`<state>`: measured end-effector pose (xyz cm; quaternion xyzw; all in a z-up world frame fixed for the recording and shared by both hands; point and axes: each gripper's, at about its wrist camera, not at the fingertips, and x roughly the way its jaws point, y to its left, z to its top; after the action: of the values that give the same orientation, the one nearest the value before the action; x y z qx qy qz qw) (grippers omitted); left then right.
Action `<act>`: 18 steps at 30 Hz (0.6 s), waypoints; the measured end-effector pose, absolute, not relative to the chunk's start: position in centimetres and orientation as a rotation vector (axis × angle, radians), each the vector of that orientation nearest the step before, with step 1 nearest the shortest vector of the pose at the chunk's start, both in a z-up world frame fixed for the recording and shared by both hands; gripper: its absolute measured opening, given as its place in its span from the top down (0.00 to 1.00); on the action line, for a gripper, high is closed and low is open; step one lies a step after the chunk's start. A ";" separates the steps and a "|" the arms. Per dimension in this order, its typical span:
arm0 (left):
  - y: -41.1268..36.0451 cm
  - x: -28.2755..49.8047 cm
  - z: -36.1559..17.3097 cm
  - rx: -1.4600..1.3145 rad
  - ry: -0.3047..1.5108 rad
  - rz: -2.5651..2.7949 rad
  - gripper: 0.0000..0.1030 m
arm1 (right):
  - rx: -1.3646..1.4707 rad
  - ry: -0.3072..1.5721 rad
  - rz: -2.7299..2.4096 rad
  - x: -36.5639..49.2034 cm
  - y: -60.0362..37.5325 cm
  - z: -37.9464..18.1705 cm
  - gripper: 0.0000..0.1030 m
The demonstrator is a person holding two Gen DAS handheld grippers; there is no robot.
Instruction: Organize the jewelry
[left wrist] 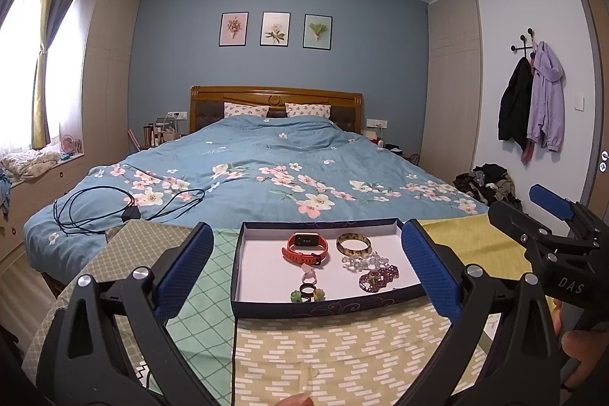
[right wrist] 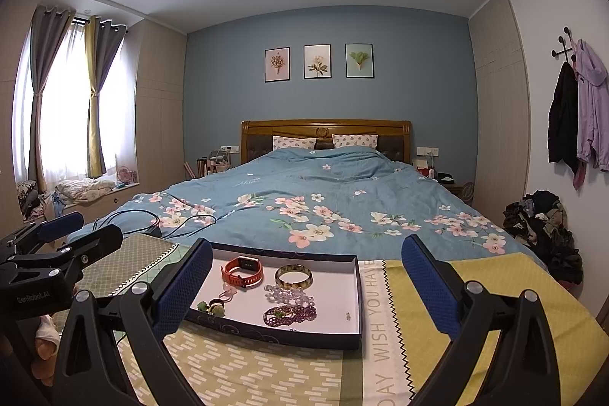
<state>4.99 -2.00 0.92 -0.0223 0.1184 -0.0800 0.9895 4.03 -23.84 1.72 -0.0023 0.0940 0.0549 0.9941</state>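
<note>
A shallow dark-blue tray [left wrist: 327, 308] [right wrist: 357, 292] with a white floor sits on a cloth-covered table. In it lie an orange smartwatch [left wrist: 306, 246] [right wrist: 243, 271], a yellow-brown bangle [left wrist: 353, 243] [right wrist: 293, 275], a clear bead bracelet [left wrist: 363, 261] [right wrist: 289, 295], a purple bead bracelet [left wrist: 378, 277] [right wrist: 291, 314], a pink ring [left wrist: 309, 273] and green-flowered rings [left wrist: 307, 293] [right wrist: 213, 307]. My left gripper [left wrist: 308, 271] is open and empty, above and in front of the tray. My right gripper [right wrist: 308, 286] is open and empty, also before the tray; it shows in the left wrist view [left wrist: 552, 215].
The table carries patchwork cloths, green-yellow [left wrist: 323, 352] and yellow [right wrist: 495, 295]. Behind it is a bed with a blue floral duvet [left wrist: 266, 170] and black cables [left wrist: 114, 204]. A clothes pile [right wrist: 544, 227] lies on the floor at right.
</note>
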 end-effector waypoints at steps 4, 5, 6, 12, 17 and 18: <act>-2.0 4.9 1.0 -0.048 0.233 -0.161 0.06 | -0.007 0.190 0.111 4.1 -23.8 1.7 0.07; -2.0 4.9 1.0 -0.049 0.234 -0.162 0.06 | -0.007 0.190 0.110 4.1 -23.9 1.7 0.07; -1.9 4.9 1.0 -0.051 0.234 -0.162 0.06 | -0.006 0.189 0.109 4.1 -23.9 1.7 0.07; -1.9 4.8 1.0 -0.053 0.236 -0.161 0.06 | -0.005 0.188 0.107 4.1 -23.9 1.7 0.07; -1.9 4.9 1.0 -0.053 0.235 -0.163 0.06 | -0.007 0.185 0.106 4.0 -23.8 1.7 0.07; -1.9 4.9 1.0 -0.053 0.236 -0.163 0.06 | -0.008 0.185 0.105 4.0 -23.8 1.6 0.07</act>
<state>4.85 -1.93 1.02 -0.0262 0.1176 -0.0813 0.9894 4.01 -23.79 1.64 -0.0041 0.0922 0.0526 0.9943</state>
